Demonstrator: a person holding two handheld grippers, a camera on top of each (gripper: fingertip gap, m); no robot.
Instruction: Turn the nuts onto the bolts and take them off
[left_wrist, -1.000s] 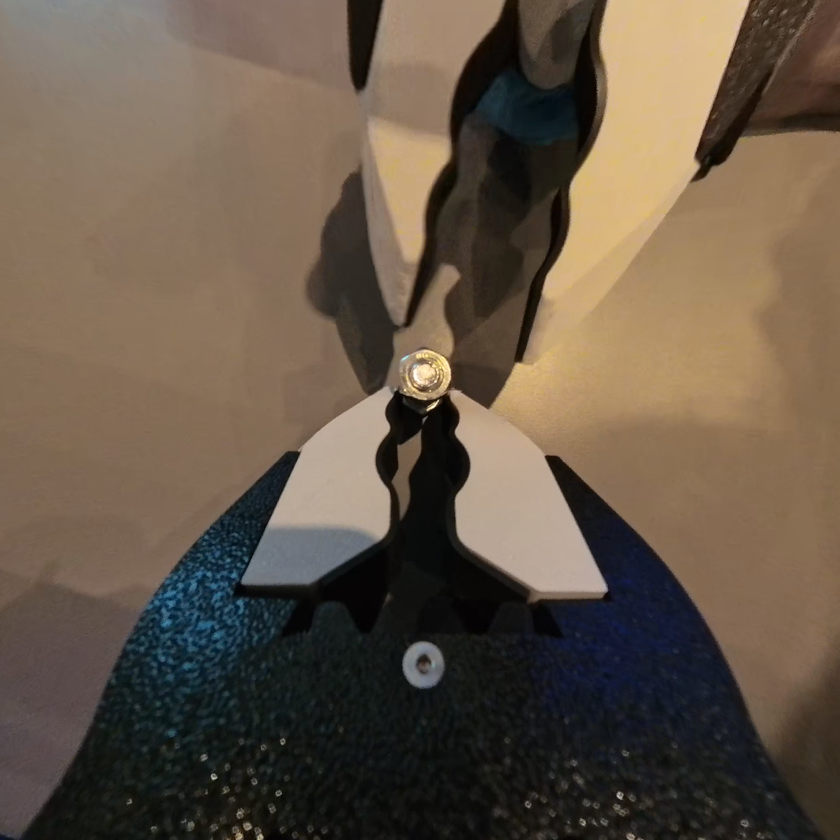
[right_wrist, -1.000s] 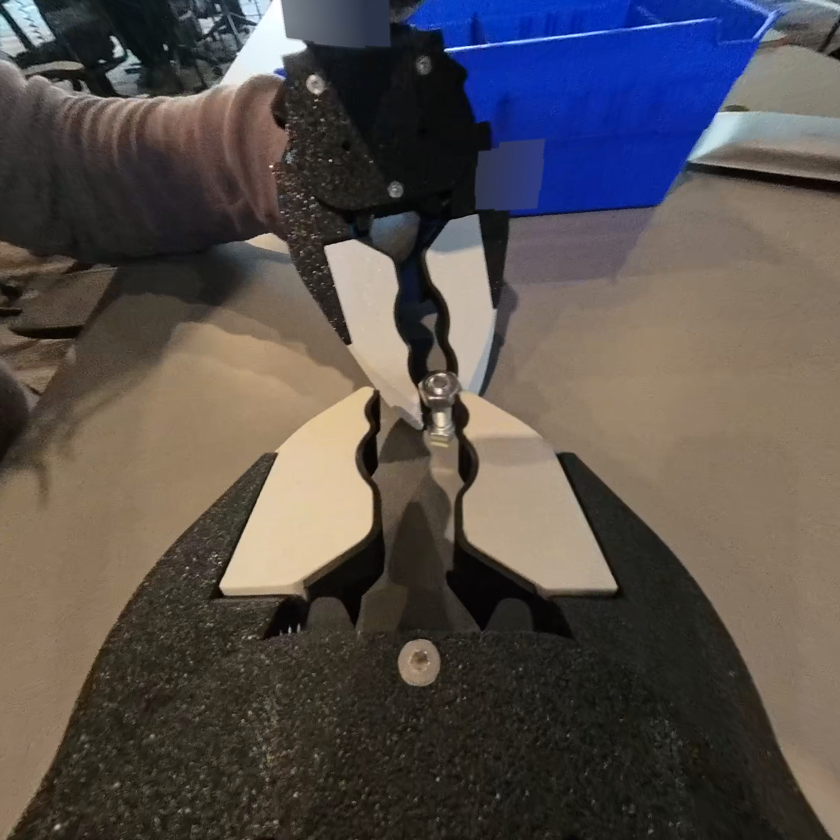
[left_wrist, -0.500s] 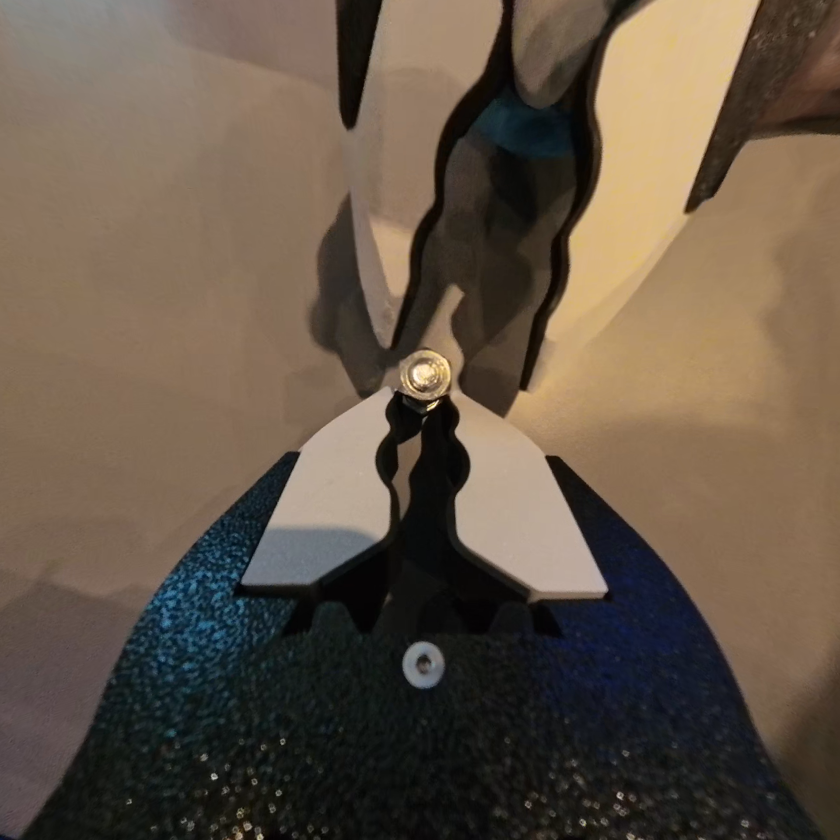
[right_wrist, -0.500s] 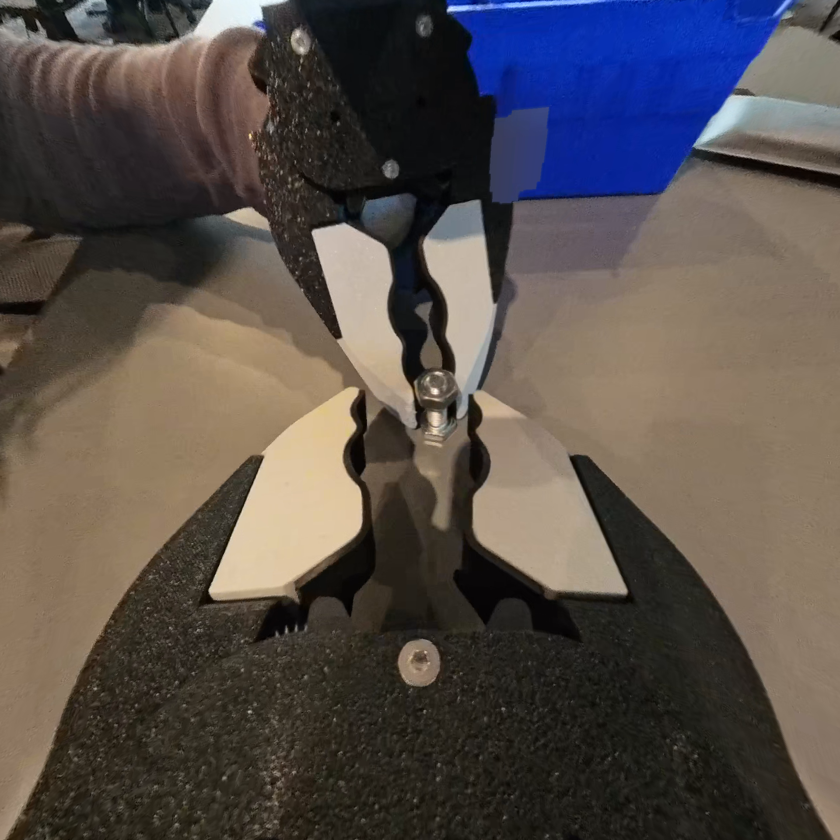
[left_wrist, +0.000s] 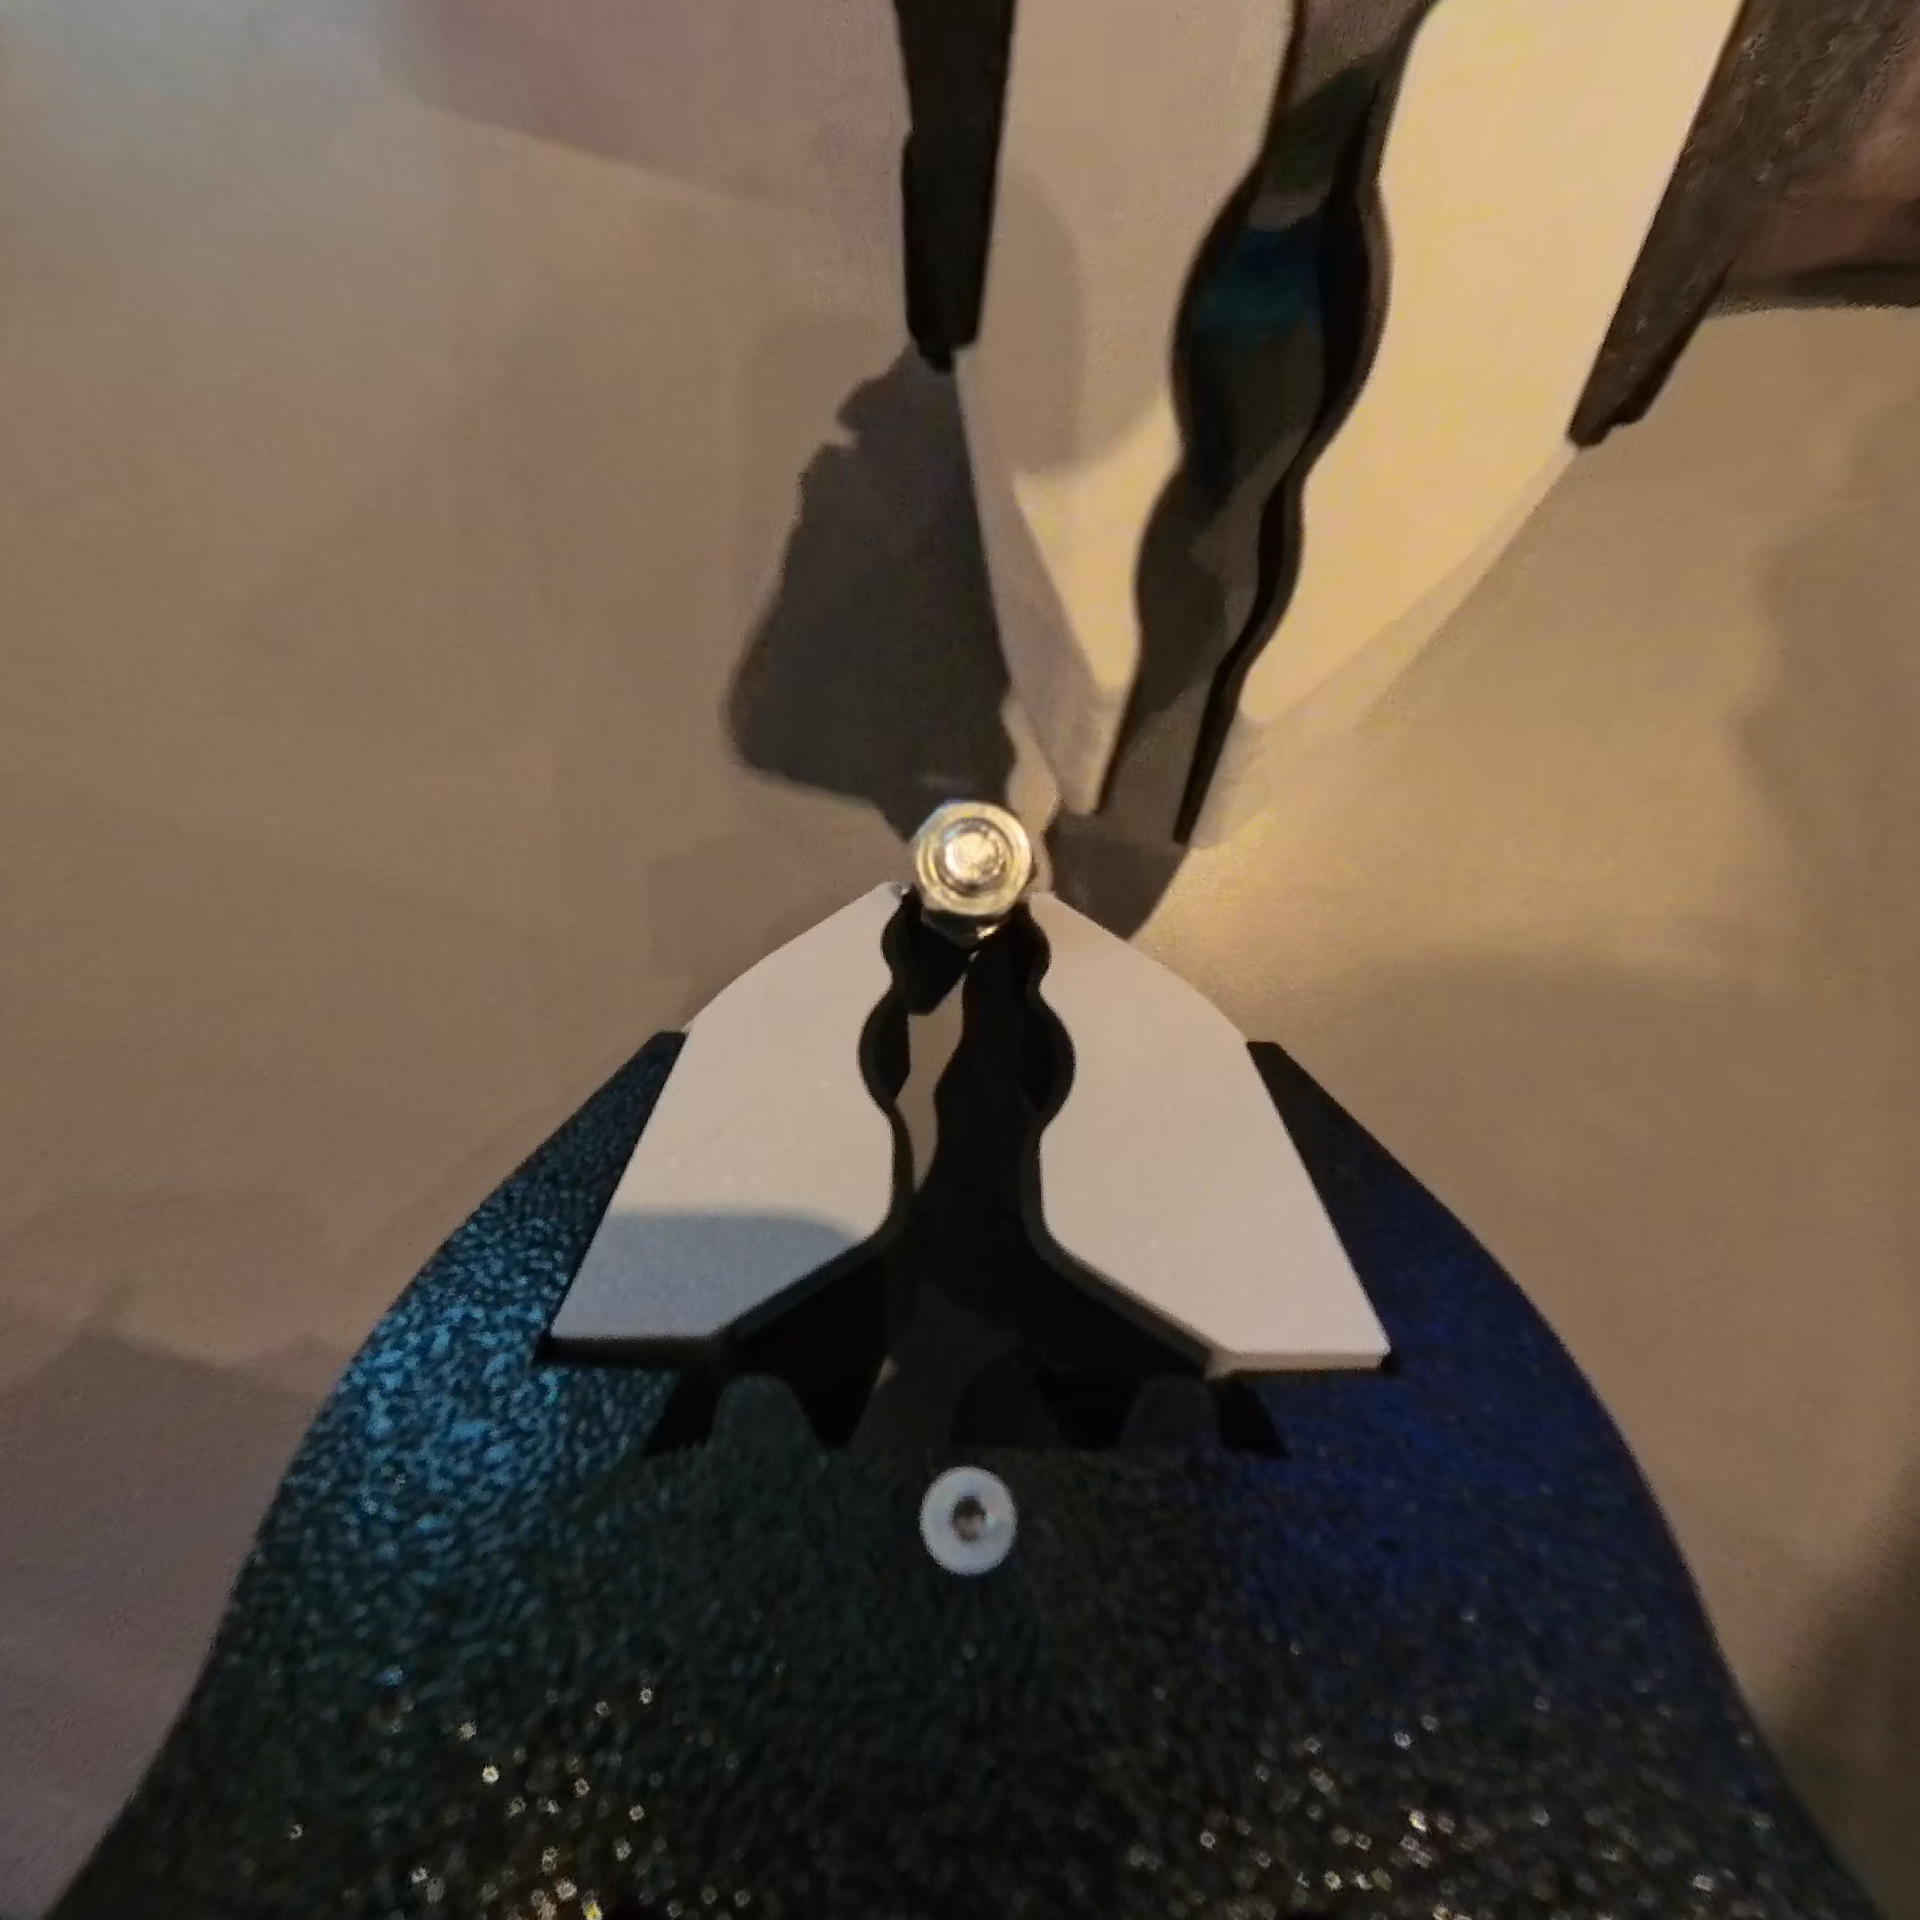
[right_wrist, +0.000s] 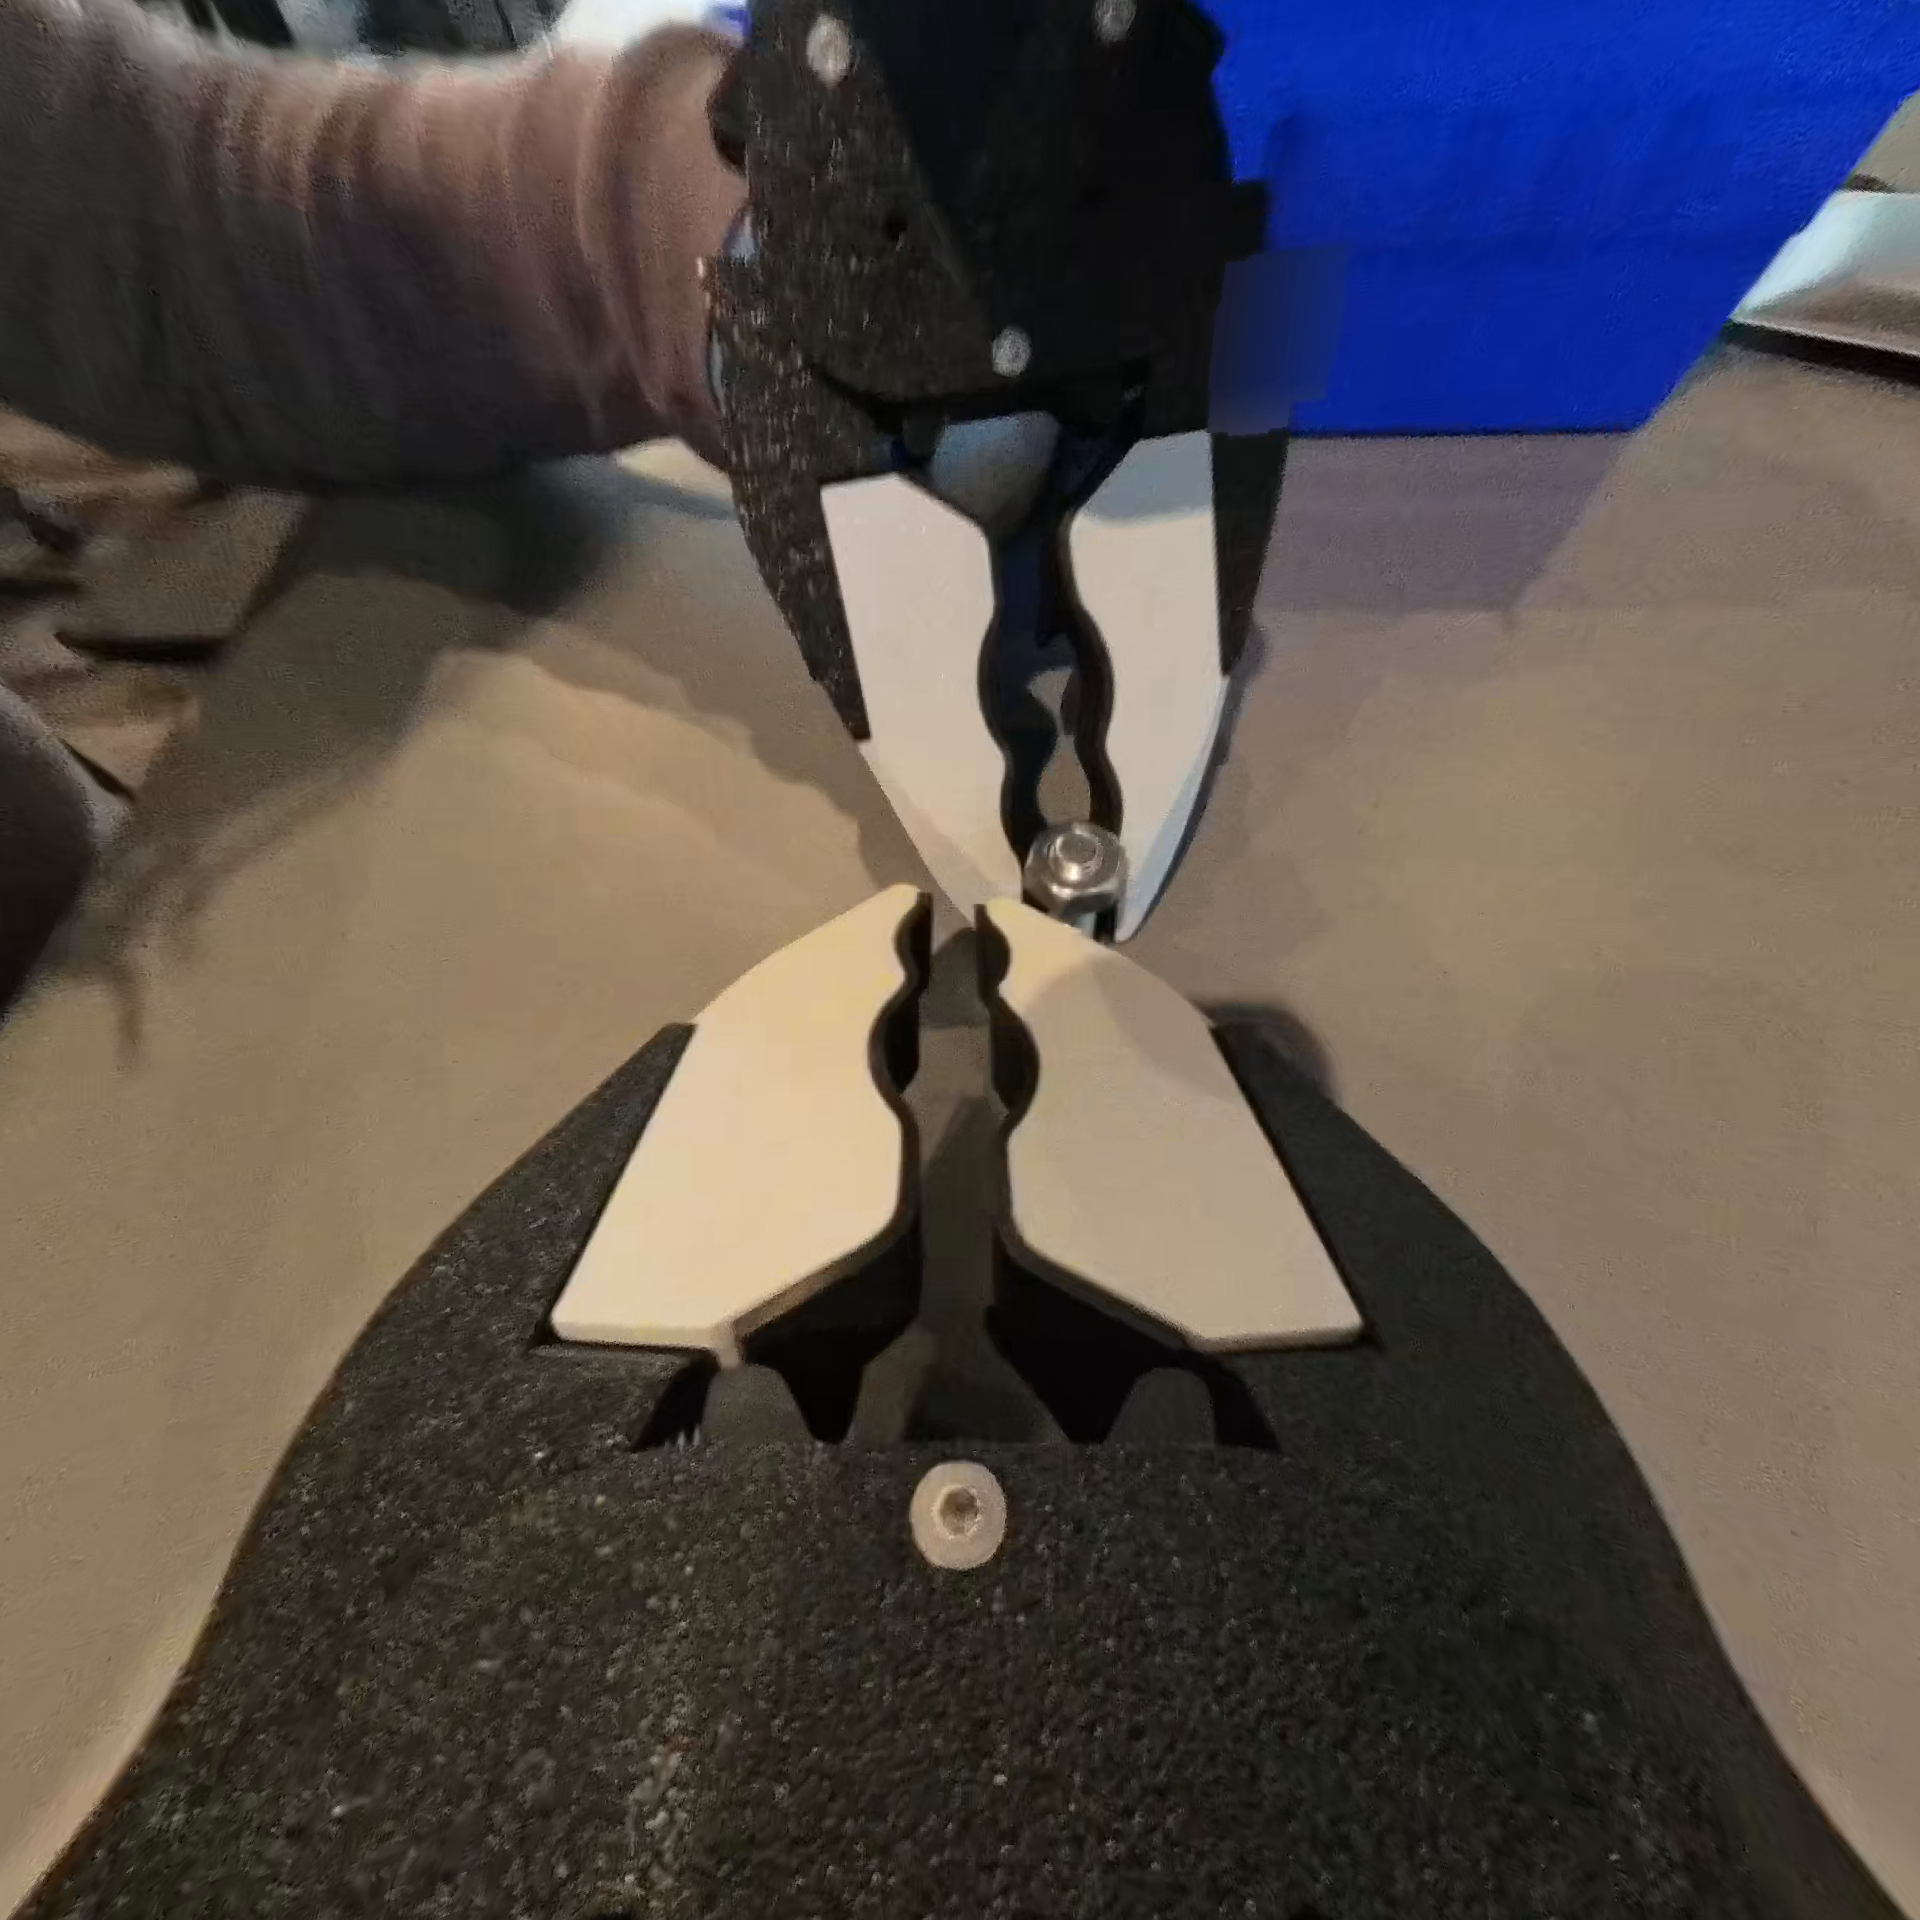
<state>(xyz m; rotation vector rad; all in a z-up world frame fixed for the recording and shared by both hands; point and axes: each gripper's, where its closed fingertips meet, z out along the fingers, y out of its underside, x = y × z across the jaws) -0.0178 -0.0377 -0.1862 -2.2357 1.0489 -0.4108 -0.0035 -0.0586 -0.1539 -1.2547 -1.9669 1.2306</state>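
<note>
Your left hand-held gripper (left_wrist: 968, 920) is pinching the one bolt (left_wrist: 975, 858) at the very tips of its fingers, above the grey tabletop (right_wrist: 1558, 831), with the bolt's end pointing at the left wrist camera. One nut (left_wrist: 933, 864) sits threaded on it as a bright ring around that end. Exactly which part of the bolt the fingertips press on is too small to tell. What has just changed is your right hand-held gripper (right_wrist: 953, 906). Half a second ago its fingers were spread and straddling the nut. Now they are drawn almost together with only a thin gap and nothing between them, and the tips lie just beside the bolt, to its left in the right wrist view, rather than around it. In the left wrist view the same gripper hangs above and to the right of the bolt, its tips near the nut but not on it. This looks like a release between turns, or a slip off the nut, so the nut is probably not being turned at this instant. You would likely need to spread those fingers and line up on the nut again. By count, there are two grippers, one bolt, one nut, one blue bin (right_wrist: 1558, 208) at the far edge, and one sleeved arm (right_wrist: 364, 260) behind the left gripper
</note>
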